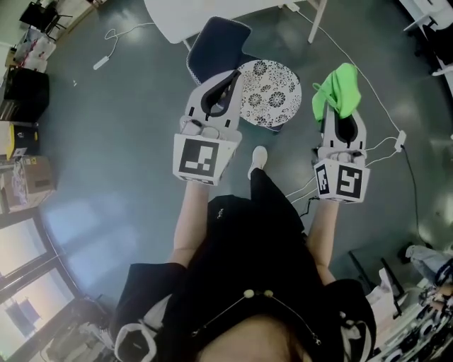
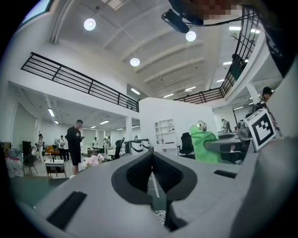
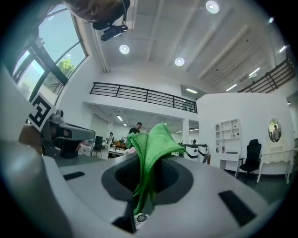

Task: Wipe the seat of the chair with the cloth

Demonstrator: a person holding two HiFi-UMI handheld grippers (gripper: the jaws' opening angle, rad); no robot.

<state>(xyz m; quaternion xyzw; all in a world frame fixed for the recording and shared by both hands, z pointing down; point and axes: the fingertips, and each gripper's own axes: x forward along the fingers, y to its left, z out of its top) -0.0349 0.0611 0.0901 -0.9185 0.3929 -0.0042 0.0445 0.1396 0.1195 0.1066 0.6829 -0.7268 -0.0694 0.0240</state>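
The chair stands on the floor below me, with a round black-and-white patterned seat (image 1: 272,92) and a dark backrest (image 1: 216,42). My right gripper (image 1: 342,111) is held up to the right of the seat, shut on a bright green cloth (image 1: 338,92) that bunches out past its tips. In the right gripper view the cloth (image 3: 153,139) sticks up between the jaws of that gripper (image 3: 149,160). My left gripper (image 1: 232,73) hovers over the seat's left edge, shut with nothing in it. The left gripper view shows that gripper (image 2: 152,154) and the cloth (image 2: 205,144) off to the right.
A white table (image 1: 205,14) stands just behind the chair. A white cable (image 1: 368,78) runs across the floor to a power strip (image 1: 400,138) at the right. A cardboard box (image 1: 32,180) sits far left. The person's shoe (image 1: 259,157) is near the chair. A person (image 2: 74,144) stands far off.
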